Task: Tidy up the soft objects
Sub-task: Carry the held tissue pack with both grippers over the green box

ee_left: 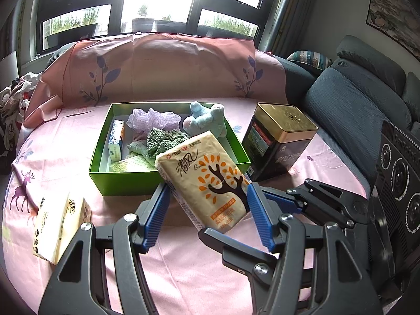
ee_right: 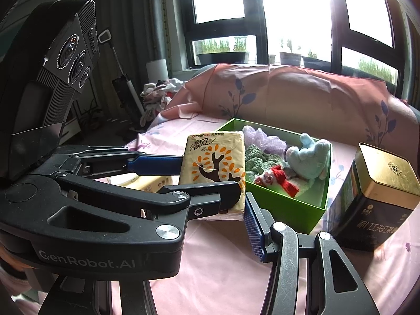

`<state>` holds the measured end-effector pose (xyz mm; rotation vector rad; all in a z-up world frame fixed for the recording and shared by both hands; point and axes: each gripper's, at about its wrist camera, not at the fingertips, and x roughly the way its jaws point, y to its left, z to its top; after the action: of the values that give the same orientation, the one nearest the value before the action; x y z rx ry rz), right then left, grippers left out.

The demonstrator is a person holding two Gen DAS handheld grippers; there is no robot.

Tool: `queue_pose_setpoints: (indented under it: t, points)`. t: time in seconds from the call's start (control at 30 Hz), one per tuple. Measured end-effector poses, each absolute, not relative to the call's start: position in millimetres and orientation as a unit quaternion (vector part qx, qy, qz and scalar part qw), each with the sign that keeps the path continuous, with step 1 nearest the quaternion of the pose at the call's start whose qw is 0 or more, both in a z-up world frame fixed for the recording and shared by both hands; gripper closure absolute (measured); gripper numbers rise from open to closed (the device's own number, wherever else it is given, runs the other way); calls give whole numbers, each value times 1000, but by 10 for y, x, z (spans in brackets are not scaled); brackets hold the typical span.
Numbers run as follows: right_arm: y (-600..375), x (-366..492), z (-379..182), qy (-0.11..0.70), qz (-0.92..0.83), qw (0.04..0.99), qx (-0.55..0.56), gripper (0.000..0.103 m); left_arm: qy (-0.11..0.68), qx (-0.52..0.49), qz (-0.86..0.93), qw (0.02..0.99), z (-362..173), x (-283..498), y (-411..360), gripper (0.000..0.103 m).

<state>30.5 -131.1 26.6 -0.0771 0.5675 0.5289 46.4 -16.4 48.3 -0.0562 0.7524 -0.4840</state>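
A cream tissue pack (ee_left: 203, 177) with an orange-leaf tree print hangs in the air in front of the green box (ee_left: 126, 178). Both grippers hold it: my left gripper (ee_left: 207, 210) has its blue pads on the pack's sides, and my right gripper (ee_left: 252, 215) reaches in from the right and pinches its lower end. In the right wrist view the pack (ee_right: 214, 165) stands upright, with the left gripper (ee_right: 210, 176) clamping it across. The green box (ee_right: 286, 207) holds a blue plush toy (ee_left: 207, 120), a purple mesh puff (ee_left: 153, 119), green knitted cloths (ee_left: 160, 141) and a small tissue packet (ee_left: 116, 140).
A second tissue pack (ee_left: 60, 224) lies on the pink sheet (ee_left: 183, 267) at the left. A dark tin with a gold lid (ee_left: 278, 147) stands right of the box. A grey sofa (ee_left: 354, 105) is at the right. Clothes (ee_left: 15, 92) are piled at the far left.
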Motion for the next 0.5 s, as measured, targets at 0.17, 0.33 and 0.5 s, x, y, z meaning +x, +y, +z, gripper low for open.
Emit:
queue_pose_setpoints:
  t: [0.17,0.33,0.5]
  points:
    - [-1319,376,299,271,260,926,-40,50,360,-25,-232,903,516,509,-161,42]
    - [-1325,437,309,266,261,927,-42,50,357,-21,-229,905,539,559,-173,42]
    - [-1337,515,326,263,262,928,-41,50,354,-17,-225,908,562,627,-194,42]
